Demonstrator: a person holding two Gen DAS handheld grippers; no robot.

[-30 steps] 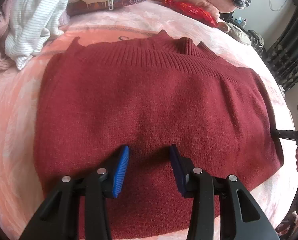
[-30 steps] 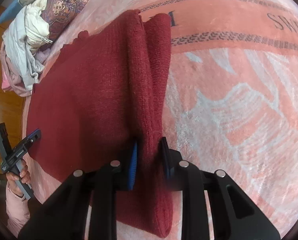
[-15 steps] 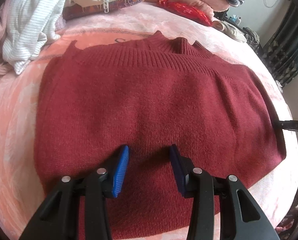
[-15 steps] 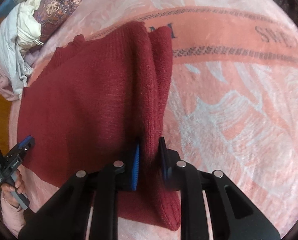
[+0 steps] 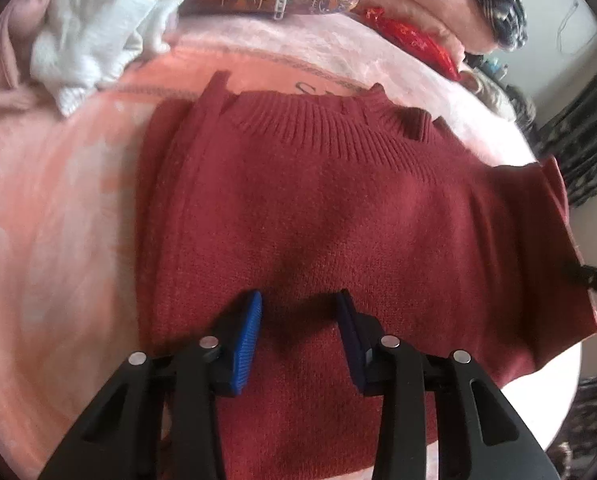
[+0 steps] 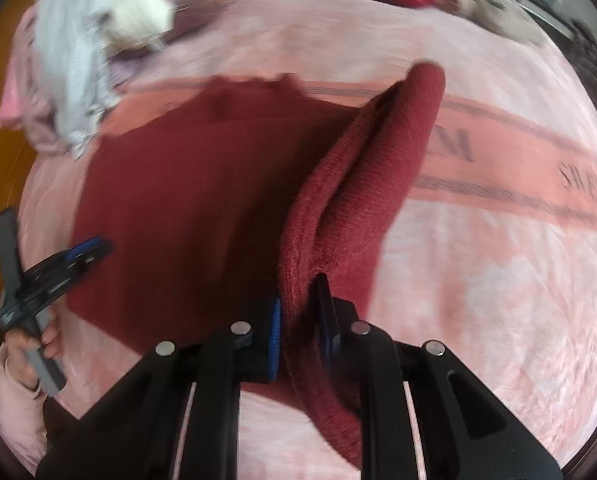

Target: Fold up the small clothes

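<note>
The right claw (image 6: 298,316), closing tight on the raised side fold of the dark red knitted sweater (image 5: 338,220) spread on the pink patterned bed blanket (image 6: 478,280), should carry it squarely across, while the left claw (image 5: 298,320), narrowing but empty, hovers over the sweater's near part.

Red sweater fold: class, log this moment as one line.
right gripper: closing, pinching lifted edge of red sweater | left gripper: closing, unpinched, over sweater | surface: pink blanket

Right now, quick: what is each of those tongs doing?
Left tongs: open and closing, pads over the red sweater, nothing pinched.
Right tongs: shut on the sweater's folded side edge, tightening, lifting it.
</note>
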